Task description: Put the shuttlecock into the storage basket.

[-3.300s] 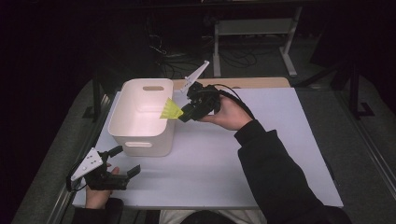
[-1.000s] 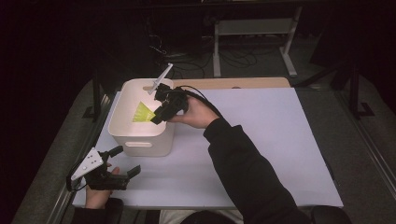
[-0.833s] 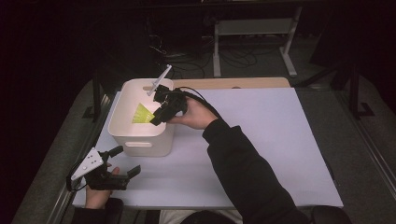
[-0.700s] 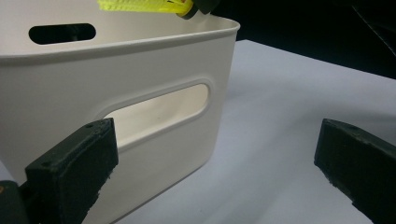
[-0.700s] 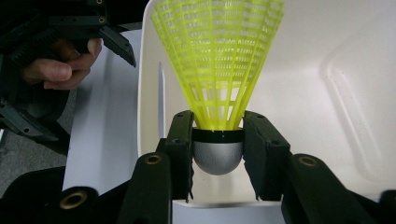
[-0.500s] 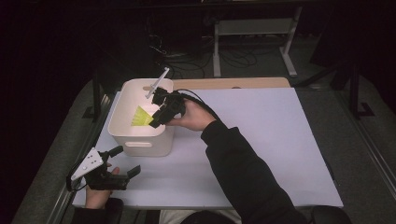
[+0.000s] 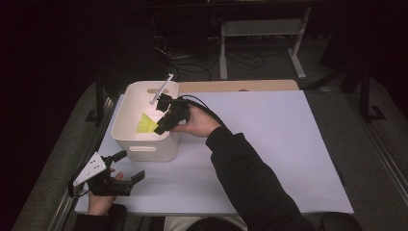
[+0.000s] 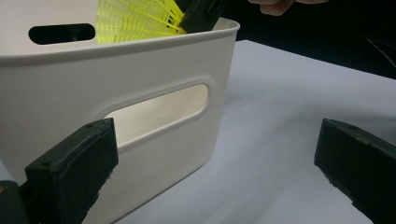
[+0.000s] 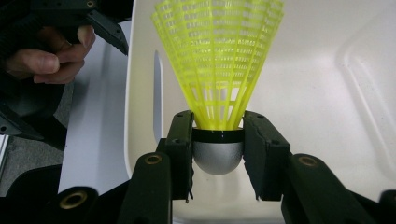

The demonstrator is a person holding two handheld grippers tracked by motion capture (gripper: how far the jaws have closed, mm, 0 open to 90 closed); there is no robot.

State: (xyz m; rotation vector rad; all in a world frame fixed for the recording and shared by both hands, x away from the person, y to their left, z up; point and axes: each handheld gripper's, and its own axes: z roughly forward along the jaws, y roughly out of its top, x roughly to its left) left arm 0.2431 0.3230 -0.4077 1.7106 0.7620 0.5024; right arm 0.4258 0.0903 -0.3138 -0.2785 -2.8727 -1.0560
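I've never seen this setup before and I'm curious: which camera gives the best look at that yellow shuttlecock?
The right gripper view: the shuttlecock is close up, its silver cap clamped between the right gripper jaws over the white bin. The high view shows a small yellow patch inside the bin; the left gripper view shows part of the skirt above the rim.

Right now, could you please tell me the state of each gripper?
Left gripper: open, holding nothing, beside the white bin.
Right gripper: closed on the yellow shuttlecock, over the bin.
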